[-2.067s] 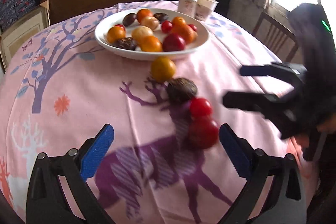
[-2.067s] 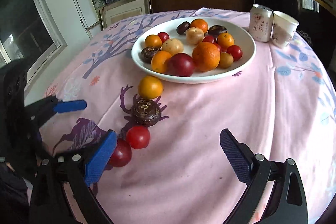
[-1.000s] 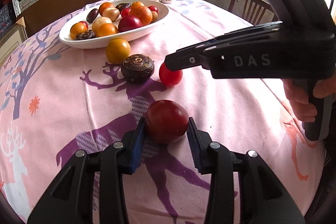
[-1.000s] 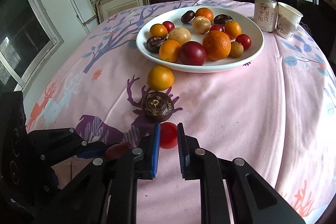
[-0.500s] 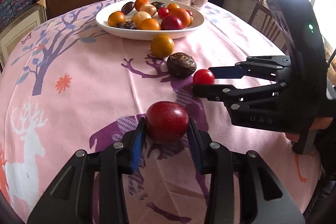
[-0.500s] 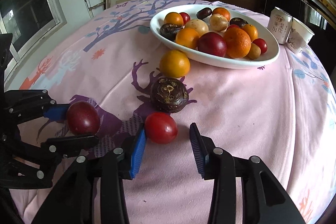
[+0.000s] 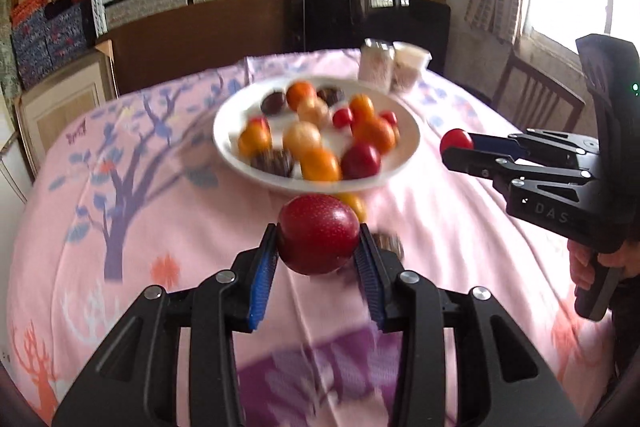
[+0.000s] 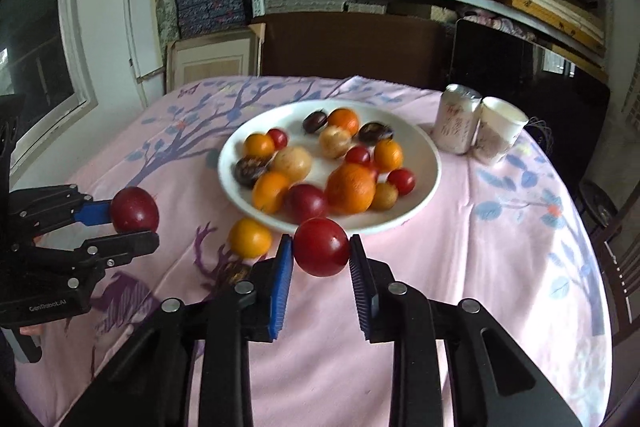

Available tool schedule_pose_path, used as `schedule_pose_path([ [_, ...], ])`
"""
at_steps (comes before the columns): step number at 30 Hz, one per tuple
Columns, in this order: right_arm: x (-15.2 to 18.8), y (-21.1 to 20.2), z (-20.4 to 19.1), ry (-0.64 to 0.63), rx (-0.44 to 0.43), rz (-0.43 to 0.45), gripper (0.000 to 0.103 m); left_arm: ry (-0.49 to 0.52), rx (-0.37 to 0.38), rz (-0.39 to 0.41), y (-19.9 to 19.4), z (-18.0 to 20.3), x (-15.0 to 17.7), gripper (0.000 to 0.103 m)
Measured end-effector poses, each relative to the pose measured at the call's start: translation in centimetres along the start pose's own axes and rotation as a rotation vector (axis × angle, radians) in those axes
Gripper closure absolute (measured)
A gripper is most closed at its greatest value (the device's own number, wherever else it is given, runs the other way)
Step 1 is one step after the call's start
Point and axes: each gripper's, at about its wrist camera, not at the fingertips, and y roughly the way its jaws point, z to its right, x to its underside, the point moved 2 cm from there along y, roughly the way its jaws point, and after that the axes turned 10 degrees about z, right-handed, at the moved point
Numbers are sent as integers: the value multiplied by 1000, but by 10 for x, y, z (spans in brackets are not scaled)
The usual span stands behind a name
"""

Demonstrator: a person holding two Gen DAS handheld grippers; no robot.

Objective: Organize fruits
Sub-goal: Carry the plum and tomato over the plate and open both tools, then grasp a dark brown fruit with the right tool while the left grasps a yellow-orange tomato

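Blue pads of the left gripper [image 7: 318, 269] press on both flanks of a dark red plum [image 7: 319, 233], which is held clear of the pink tablecloth [image 7: 132, 211]. To its right, the right gripper [image 8: 320, 269] has a small red tomato [image 8: 321, 246] between its pads; the jaws have come down almost fully closed, narrow on the fruit, and it too hangs off the cloth. Both fruits sit just on the near side of the white plate [image 8: 430, 183], whose middle is already crowded with oranges, plums and cherry tomatoes.

On the cloth near the plate's near rim remain an orange fruit [image 8: 250, 238] and a dark brown round fruit [image 8: 236, 273], partly hidden behind the right gripper's left finger. At the far right of the plate stand a can [image 8: 456, 125] and a paper cup [image 8: 498, 131], touching each other.

The step in hand looks like carrying both fruits to the plate. To do it well, clear the rim with height to spare, aim for the bare white patches toward the far and right side of the plate, lower until the fruit rests, then open gently so nothing rolls. Keep the two grippers apart over the plate, placing one fruit at a time.
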Motion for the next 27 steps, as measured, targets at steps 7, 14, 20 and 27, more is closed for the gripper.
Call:
schedule_pose_path([
  [7, -42, 55, 45, 38, 52, 53, 75, -54, -71, 58, 74, -16, -56, 65],
  [14, -44, 103, 76, 104, 107, -6, 75, -97, -59, 83, 118, -33, -75, 65],
  [20, -38, 119, 92, 192, 103, -4, 6, -108, -137, 151, 118, -39, -74, 5],
  [27, -13, 56, 77, 117, 108, -9, 4, -163, -82, 79, 69, -53, -39, 5],
])
